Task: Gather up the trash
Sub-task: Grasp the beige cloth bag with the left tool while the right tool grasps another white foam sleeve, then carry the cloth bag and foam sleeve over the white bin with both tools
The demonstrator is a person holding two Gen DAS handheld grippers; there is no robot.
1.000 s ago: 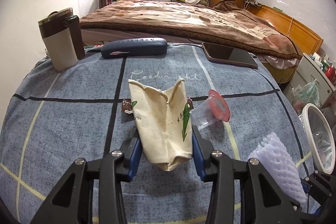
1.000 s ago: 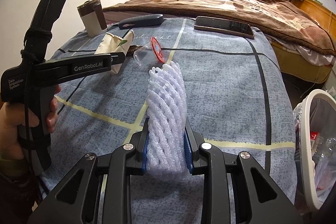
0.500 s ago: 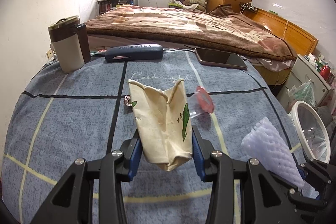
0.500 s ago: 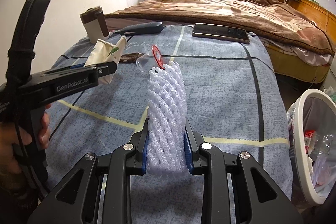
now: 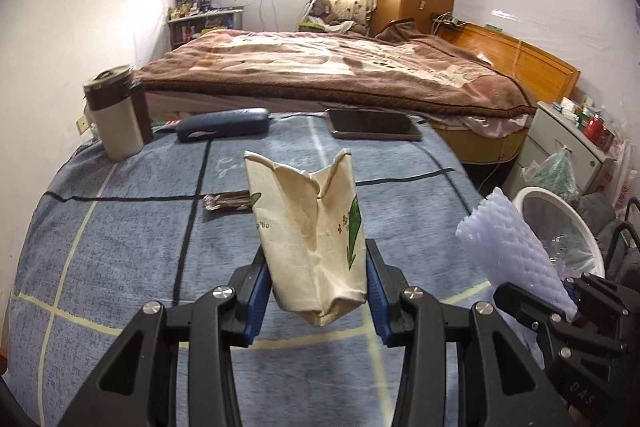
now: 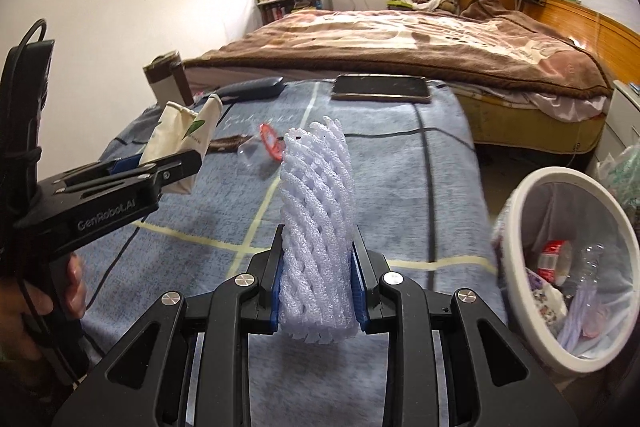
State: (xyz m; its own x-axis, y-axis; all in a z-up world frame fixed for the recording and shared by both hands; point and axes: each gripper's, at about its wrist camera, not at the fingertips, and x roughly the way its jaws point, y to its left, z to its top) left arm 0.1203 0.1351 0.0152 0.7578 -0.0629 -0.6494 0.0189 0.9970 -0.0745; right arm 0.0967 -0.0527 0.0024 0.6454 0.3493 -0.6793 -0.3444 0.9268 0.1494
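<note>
The crushed paper cup [image 5: 310, 243], light and limp, sits pinched near its base in the left tongs [image 5: 316, 293] above the surface [image 5: 120, 247], while the right tongs [image 6: 318, 289] squeeze springy foam netting [image 6: 318, 227] left of the bin [image 6: 516, 215].

My left gripper [image 6: 172, 167] carries the brand "GenRobot.AI" in pale letters along the side of its black body, seen at 9 o'clock in the right wrist view. My right gripper [image 5: 568, 301] carries the letters "DAS" on its black housing, at 4 o'clock in the left wrist view. The crushed paper cup [image 5: 310, 235] bears small dark print and green marks; these are too small to read. The blue bedspread [image 5: 120, 247] shows pale cursive lettering at 12 o'clock beyond the cup; I cannot read it.
</note>
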